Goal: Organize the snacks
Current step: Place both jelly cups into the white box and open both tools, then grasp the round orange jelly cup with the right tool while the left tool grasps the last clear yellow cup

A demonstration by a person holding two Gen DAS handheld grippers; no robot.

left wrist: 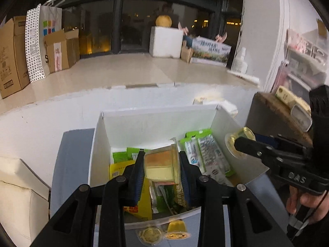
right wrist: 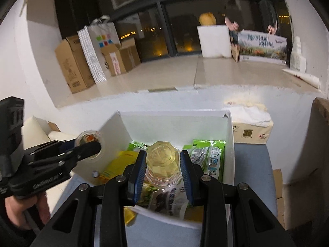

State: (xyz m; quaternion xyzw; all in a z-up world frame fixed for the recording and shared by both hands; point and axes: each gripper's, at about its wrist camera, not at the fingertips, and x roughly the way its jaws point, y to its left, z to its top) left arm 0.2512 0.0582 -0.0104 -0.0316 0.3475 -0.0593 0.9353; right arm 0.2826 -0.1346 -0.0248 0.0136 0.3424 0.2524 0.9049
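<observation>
I have a jelly cup in each gripper. The left gripper (left wrist: 161, 167) has its fingers clamped on an orange-topped jelly cup (left wrist: 161, 164), lying sideways over the white box (left wrist: 156, 121); the right gripper (right wrist: 163, 164) pinches a yellow jelly cup (right wrist: 162, 159) above the same box. My worry: these slick, tapered cups could squirt out of the blue pads (right wrist: 137, 177), or both grippers could collide over the narrow opening, missing the snack packets (left wrist: 207, 154) inside.

White box (right wrist: 229, 135) open on top, tall walls all round, floor packed with snack packets (right wrist: 207, 156). Grey worktop (right wrist: 253, 164) bare right of it; tissue box (right wrist: 253, 129) blocks behind.
</observation>
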